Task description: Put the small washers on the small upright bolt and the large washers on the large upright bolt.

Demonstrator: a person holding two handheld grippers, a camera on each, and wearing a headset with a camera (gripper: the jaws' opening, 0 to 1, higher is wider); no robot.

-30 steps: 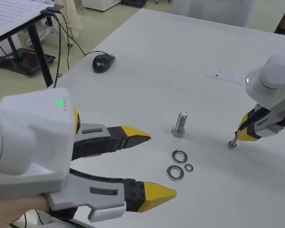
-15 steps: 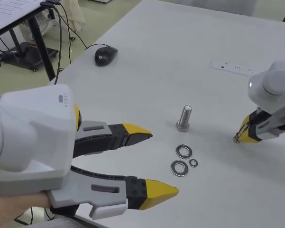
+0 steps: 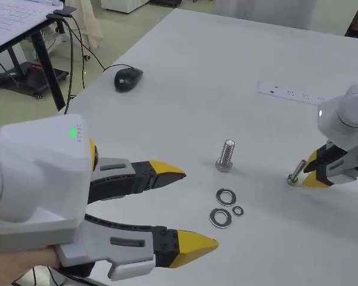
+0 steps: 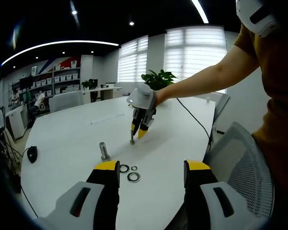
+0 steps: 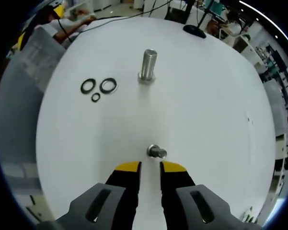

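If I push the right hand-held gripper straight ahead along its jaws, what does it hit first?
Most likely the small bolt, which sits just past the tips of the right hand-held gripper and nearly in line with the gap between them.

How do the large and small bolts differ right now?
The large bolt is thicker and taller than the small bolt. The large bolt stands straight; the small bolt seems to lean. The small bolt sits just ahead of the right gripper; the large bolt stands alone. Neither carries washers.
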